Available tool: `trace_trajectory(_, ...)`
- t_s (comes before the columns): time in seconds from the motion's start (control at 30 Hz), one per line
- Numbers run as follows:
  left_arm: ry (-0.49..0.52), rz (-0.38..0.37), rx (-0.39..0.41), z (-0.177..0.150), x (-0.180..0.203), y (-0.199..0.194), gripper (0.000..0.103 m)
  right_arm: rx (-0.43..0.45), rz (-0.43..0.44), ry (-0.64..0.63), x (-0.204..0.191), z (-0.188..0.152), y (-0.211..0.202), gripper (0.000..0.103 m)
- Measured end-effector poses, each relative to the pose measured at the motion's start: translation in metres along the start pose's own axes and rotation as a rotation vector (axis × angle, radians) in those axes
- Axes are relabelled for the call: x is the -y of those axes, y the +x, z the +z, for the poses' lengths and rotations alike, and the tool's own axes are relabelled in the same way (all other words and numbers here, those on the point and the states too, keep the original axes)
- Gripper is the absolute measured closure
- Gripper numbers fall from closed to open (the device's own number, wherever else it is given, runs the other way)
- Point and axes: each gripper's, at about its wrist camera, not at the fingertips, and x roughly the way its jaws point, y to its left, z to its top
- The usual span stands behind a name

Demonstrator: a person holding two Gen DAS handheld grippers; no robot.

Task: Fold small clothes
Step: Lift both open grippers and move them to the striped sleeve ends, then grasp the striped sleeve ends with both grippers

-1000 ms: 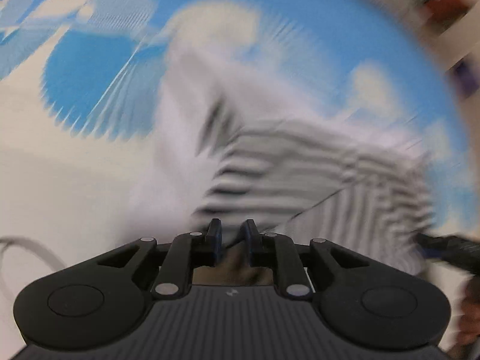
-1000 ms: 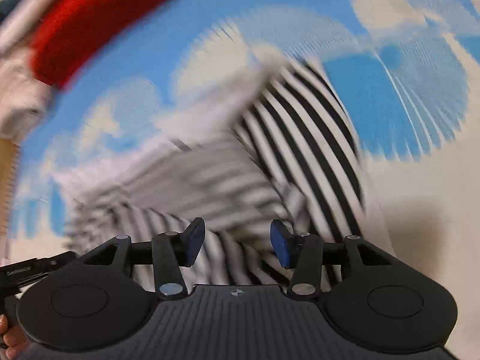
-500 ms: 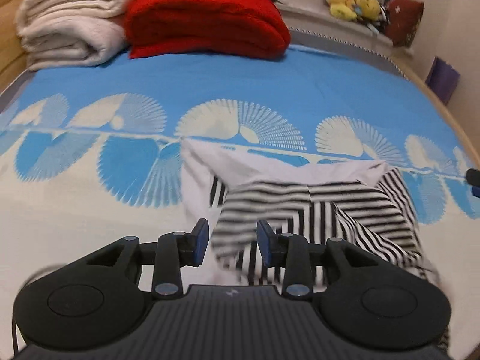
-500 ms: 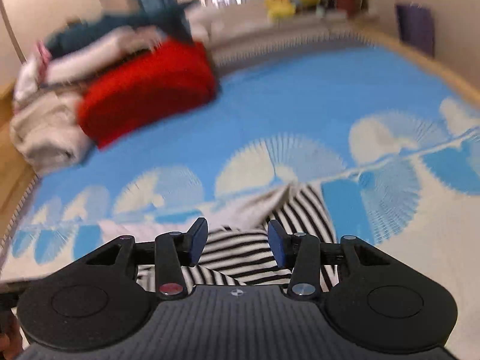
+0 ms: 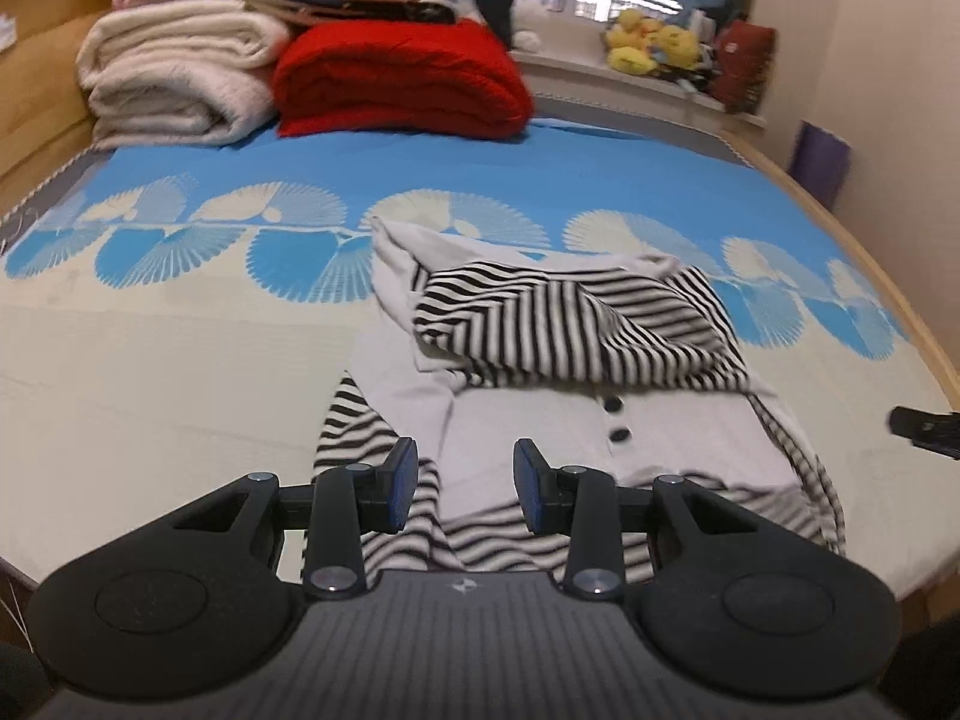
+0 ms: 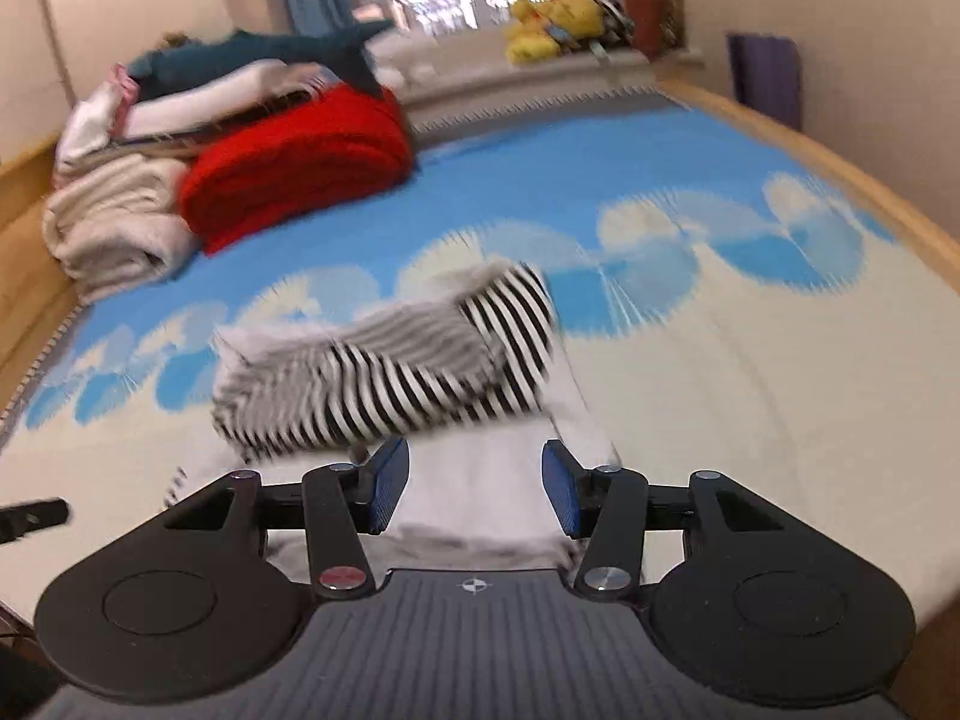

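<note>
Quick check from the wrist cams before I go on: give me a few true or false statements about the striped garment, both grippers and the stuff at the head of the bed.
1. The left gripper is clamped on the striped garment. False: its jaws stand apart, with nothing pinched between them.
2. The right gripper is open and empty. True.
3. The garment lies flat and unfolded. False: a striped part is turned over its pale middle, where dark buttons show.
4. A red blanket lies beside a cream blanket at the far end. True.
5. The garment rests on bare wood. False: it lies on the blue and cream bedspread.
</note>
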Motion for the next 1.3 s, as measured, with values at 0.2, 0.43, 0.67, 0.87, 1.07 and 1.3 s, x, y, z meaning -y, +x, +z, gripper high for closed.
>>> trace_trajectory(0.2, 0.032, 0.0, -0.016, -0.044, -0.001, -0.001, 0.064, -0.041, -0.041, 0.033, 0.012, -0.035, -0.008, 0.052)
trace_trajectory(0.43, -0.004, 0.027, -0.121, -0.075, -0.034, 0.044, 0.064, -0.13, -0.1, 0.11, 0.034, -0.064, 0.02, 0.052)
trace_trajectory(0.67, -0.284, 0.023, -0.161, -0.066, -0.091, 0.073, 0.046, -0.226, -0.145, 0.12, 0.038, -0.075, 0.055, 0.052)
trace_trajectory(0.87, -0.391, -0.036, -0.182, -0.063, -0.108, 0.084, 0.028, -0.261, -0.194, 0.096, 0.041, -0.079, 0.068, 0.046)
trace_trajectory(1.07, -0.32, -0.039, -0.288, -0.07, -0.084, 0.105, 0.017, -0.297, -0.213, 0.09, 0.048, -0.086, 0.078, 0.045)
trace_trajectory(1.3, -0.322, 0.071, -0.387, -0.087, -0.086, 0.126, 0.046, -0.347, -0.197, 0.172, 0.06, -0.094, 0.086, 0.045)
